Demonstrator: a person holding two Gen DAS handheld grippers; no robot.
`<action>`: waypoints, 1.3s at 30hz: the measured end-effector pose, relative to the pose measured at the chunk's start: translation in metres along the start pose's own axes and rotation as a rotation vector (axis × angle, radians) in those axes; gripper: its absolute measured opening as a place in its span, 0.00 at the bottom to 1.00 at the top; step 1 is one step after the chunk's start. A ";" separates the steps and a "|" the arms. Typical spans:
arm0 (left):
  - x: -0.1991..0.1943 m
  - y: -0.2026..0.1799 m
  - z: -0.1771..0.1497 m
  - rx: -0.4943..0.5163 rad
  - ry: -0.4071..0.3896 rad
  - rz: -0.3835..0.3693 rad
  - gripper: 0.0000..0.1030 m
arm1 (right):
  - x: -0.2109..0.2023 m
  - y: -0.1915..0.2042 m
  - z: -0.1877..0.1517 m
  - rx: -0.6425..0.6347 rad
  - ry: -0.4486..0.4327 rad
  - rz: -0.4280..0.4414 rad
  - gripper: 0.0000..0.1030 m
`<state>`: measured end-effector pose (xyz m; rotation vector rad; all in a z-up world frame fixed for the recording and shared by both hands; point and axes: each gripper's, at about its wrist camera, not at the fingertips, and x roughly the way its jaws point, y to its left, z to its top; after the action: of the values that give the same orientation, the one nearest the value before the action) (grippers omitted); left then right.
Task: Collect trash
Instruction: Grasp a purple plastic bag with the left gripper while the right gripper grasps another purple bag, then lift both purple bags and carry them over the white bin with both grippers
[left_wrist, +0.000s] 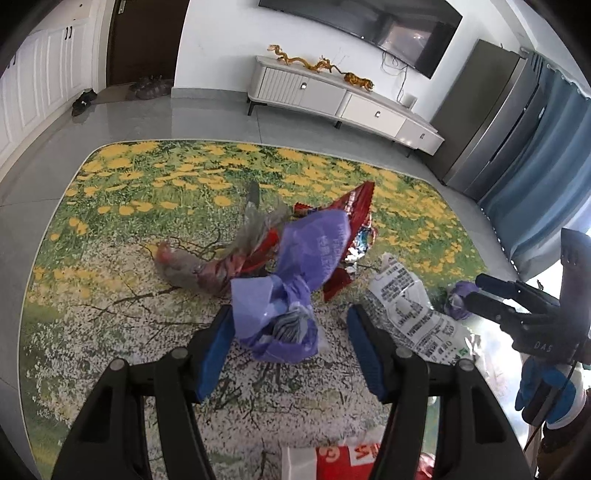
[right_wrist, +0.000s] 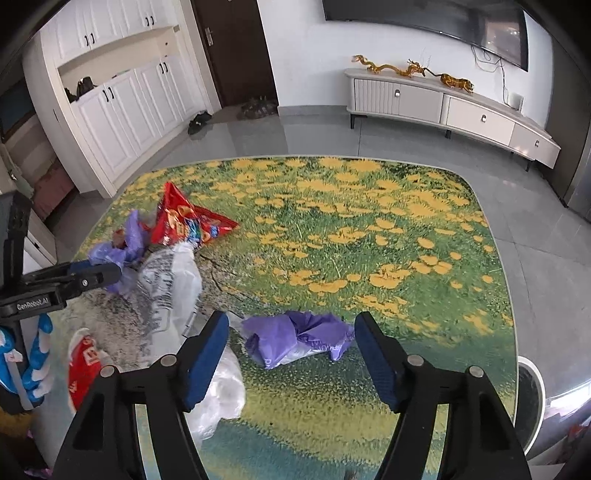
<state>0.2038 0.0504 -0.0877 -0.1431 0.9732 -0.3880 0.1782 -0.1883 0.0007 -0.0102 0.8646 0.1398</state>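
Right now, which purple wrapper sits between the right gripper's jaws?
The crumpled purple wrapper lying alone on the rug's green part, between the open right gripper; the other purple wrapper lies among the trash by the left gripper.

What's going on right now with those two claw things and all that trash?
Left gripper open, fingers straddling a purple bag. Right gripper open over another purple bag. White wrapper and red snack bag lie loose nearby.

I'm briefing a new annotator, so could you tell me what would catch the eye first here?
The meadow-print rug with yellow flowers fills the floor. Crumpled purple bags sit between each open gripper's fingers: left gripper, right gripper. A red snack wrapper lies at the rug's far left.
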 end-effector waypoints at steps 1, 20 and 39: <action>0.002 0.000 0.000 0.000 0.004 0.001 0.58 | 0.003 -0.001 -0.001 -0.002 0.004 0.002 0.67; -0.018 -0.013 -0.009 -0.001 -0.041 -0.012 0.34 | -0.014 -0.018 -0.020 0.025 -0.018 0.061 0.37; -0.042 -0.024 -0.019 -0.024 -0.083 -0.050 0.33 | 0.028 -0.029 0.011 0.090 -0.002 0.019 0.32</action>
<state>0.1612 0.0455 -0.0583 -0.2047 0.8941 -0.4135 0.2083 -0.2126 -0.0150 0.0822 0.8689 0.1181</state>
